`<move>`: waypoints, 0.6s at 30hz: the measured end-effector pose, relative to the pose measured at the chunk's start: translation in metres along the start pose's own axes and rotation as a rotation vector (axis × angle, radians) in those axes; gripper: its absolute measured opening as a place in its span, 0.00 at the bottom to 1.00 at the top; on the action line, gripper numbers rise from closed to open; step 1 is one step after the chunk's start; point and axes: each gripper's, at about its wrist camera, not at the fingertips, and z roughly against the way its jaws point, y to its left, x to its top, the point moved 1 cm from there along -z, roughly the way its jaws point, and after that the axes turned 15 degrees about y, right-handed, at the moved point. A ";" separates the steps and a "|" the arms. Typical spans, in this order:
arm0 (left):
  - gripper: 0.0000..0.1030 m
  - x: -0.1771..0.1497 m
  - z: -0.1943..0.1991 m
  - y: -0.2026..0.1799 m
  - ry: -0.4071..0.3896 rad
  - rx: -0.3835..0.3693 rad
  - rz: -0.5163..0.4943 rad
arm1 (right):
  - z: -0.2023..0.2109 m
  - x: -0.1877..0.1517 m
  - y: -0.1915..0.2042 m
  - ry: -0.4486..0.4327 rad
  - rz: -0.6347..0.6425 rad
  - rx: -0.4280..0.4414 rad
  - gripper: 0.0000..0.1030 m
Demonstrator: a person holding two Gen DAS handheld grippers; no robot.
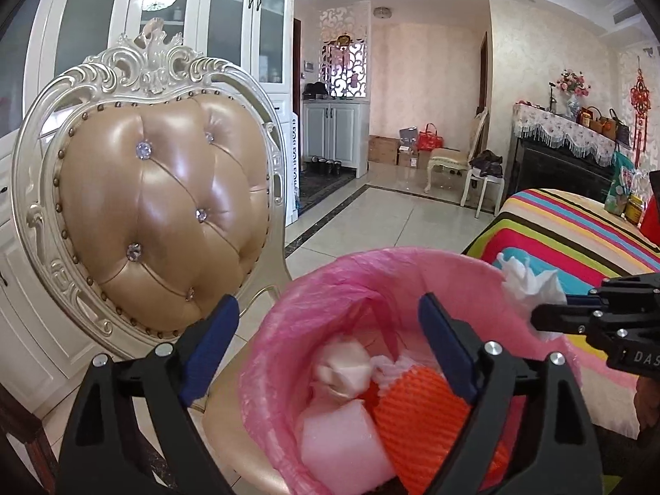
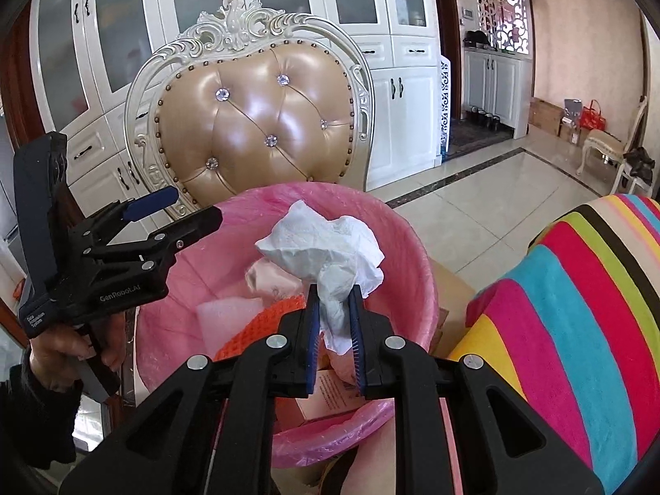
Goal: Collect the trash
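Right gripper [image 2: 335, 321] pinches our tissue [image 2: 326, 247] above the bin [image 2: 416, 255]; left gripper [image 1: 330, 346] spread, empty. Risk (we judge): tissue clinging to pads, missing the liner.

The right tongs [image 2: 335, 321] are clamped together, their blue pads [image 2: 312, 330] pressed close with only a thin gap between them. The left tongs [image 1: 330, 330] are spread wide, pads well apart. A bare hand [image 2: 62, 350] grips the left tongs' handle, at the near left.
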 end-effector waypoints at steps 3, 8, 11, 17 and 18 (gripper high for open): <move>0.84 -0.002 0.000 0.004 0.001 0.008 0.012 | 0.001 0.001 0.000 -0.003 0.006 0.009 0.17; 0.91 -0.006 0.013 0.014 -0.023 0.044 0.048 | 0.003 0.006 0.004 -0.004 0.029 0.019 0.24; 0.92 -0.008 0.021 0.017 -0.024 0.059 0.058 | 0.007 0.010 0.007 -0.029 0.032 0.014 0.45; 0.95 -0.017 0.044 0.014 -0.042 0.086 0.055 | 0.034 -0.003 0.005 -0.097 -0.013 0.002 0.72; 0.95 -0.018 0.049 0.013 -0.046 0.091 0.054 | 0.043 -0.008 0.005 -0.110 -0.020 -0.001 0.77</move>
